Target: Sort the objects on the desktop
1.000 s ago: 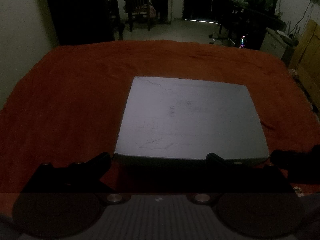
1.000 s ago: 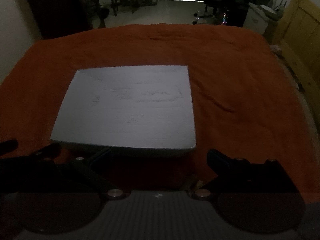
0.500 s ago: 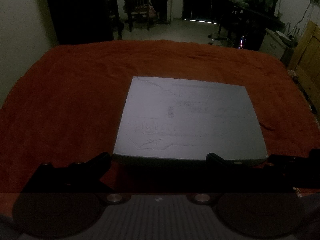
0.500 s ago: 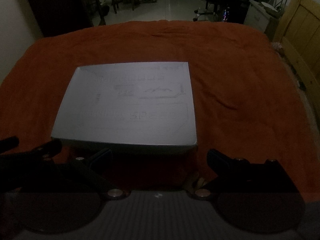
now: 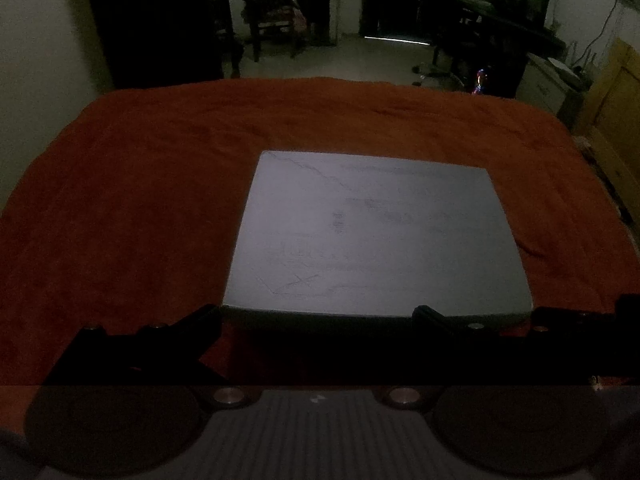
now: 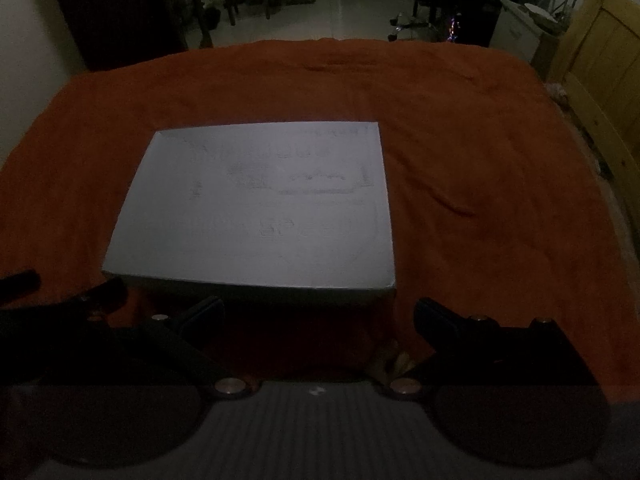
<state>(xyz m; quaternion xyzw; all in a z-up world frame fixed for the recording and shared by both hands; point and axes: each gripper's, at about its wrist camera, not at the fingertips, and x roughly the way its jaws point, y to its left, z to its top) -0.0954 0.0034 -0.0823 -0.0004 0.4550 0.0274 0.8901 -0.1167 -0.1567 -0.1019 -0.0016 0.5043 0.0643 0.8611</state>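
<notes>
A flat grey box [image 5: 376, 236] is seen lying on the orange cloth [image 5: 120, 200]. The left tool [image 5: 316, 320] and right tool [image 6: 318, 308] are held spread wide, empty, just before its near edge.

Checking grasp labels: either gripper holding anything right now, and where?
Nothing held. Left gripper and right gripper are both open, just short of the white box's near edge.

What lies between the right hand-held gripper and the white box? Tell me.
Only bare orange cloth separates the right hand-held gripper from the white box, shown in the right wrist view.
</notes>
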